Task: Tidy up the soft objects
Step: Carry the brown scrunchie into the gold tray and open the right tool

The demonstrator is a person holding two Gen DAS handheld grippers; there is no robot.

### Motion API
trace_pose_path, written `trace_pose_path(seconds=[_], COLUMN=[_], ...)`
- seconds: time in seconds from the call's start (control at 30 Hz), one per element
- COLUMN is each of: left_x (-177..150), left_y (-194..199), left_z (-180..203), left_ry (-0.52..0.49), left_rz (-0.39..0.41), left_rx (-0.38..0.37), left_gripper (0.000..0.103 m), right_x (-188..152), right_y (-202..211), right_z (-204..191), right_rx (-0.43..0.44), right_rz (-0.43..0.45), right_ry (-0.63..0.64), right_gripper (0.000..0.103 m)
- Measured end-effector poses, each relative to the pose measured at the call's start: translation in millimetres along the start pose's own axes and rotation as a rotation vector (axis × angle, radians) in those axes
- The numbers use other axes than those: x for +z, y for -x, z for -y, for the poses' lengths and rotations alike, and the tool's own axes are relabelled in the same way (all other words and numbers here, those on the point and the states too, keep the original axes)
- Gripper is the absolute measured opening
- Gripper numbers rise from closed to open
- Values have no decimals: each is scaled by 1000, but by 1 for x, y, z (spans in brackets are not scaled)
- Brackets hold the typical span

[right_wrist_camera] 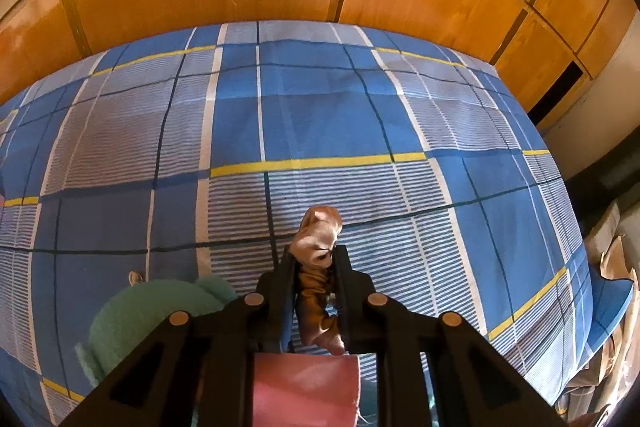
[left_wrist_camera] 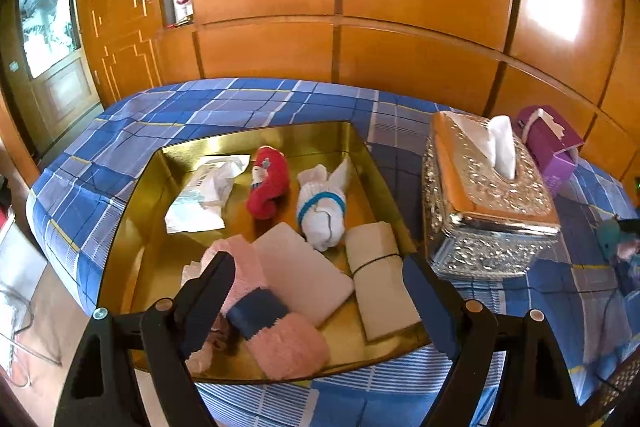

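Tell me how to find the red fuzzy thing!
Look on the blue plaid bed for the shiny gold tray. The red sock lies near the tray's back, between crumpled white paper and a white sock. It's the only red thing there.

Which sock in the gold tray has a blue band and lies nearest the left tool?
The fluffy pink sock, at the tray's near edge between the open tool's fingers. The white sock has a thinner blue stripe and lies farther back.
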State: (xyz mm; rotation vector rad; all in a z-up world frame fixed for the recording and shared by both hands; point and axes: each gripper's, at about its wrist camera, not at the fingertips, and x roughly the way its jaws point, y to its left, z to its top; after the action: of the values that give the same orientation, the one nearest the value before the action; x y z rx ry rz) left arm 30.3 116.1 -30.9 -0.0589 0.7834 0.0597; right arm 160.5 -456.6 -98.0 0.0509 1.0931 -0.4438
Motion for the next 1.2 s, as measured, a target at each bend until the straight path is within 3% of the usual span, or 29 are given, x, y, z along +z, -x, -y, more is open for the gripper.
trace_pose_path(seconds=[0.43, 0.77, 1.0, 1.2], left_x=[-10, -22, -24, -27], left_y=[6, 3, 3, 4], left_z=[23, 26, 19, 17], left_ry=[-91, -139, -135, -132], left_rz=[23, 6, 11, 11], left_rx=[-9, -31, -46, -62], left_gripper=[91, 91, 92, 91], right_x=[8, 5, 27, 68], right_y=[29, 34, 73, 105], right_z=[29, 5, -25, -74], right_rx=[-47, -106, 5, 119], right_rz=[167, 172, 190, 121], right_ry=[-150, -42, -9, 45], right_gripper=[15, 15, 15, 15])
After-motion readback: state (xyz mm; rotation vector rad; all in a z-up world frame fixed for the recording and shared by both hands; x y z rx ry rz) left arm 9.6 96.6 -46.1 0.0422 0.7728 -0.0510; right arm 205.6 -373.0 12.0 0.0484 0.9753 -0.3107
